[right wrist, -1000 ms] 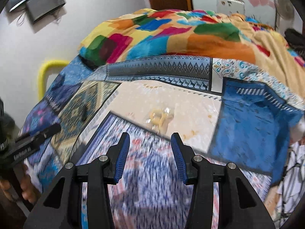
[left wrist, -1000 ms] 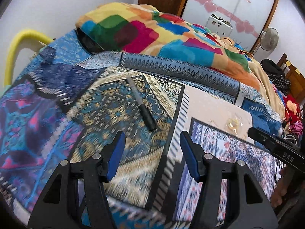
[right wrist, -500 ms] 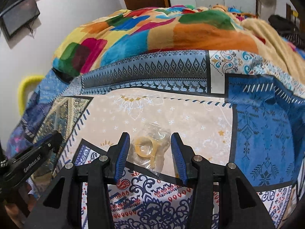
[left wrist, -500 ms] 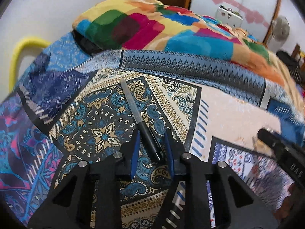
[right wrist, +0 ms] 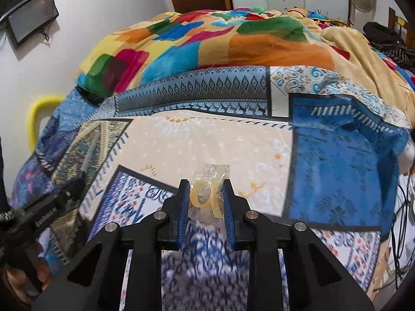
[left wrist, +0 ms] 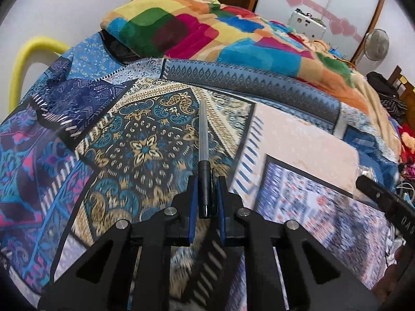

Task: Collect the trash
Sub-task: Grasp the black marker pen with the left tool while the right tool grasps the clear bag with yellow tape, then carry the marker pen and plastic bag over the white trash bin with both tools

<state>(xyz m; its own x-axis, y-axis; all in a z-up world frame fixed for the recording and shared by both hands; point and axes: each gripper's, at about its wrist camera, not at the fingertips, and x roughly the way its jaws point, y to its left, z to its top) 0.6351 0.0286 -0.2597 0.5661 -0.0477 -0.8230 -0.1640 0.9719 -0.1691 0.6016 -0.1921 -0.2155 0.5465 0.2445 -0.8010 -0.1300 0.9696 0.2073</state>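
Observation:
A pen (left wrist: 202, 129) with a clear barrel and a black cap lies along the line of my left gripper (left wrist: 207, 181). The jaws are closing, and their blue pads pinch the cap from both sides. In the right wrist view, a crumpled clear plastic wrapper (right wrist: 207, 197) with a yellowish ring inside sits between the pads of my right gripper (right wrist: 205, 184). Those jaws are closing too and squeeze the wrapper. Both things are just over the patchwork bedsheet (left wrist: 129, 142). The right gripper's finger (left wrist: 384, 202) shows at the right edge of the left wrist view.
A thick colourful blanket (left wrist: 207, 33) is heaped across the far side of the bed. A yellow padded rail (left wrist: 23, 59) stands at the left by the white wall. A fan (left wrist: 377, 44) and clothes sit at the far right. Cables (right wrist: 399, 207) hang off the bed's right edge.
Both grippers came down onto the bed. The left jaws narrowed around the pen, which now lies straight between them. The right jaws narrowed onto the wrapper.

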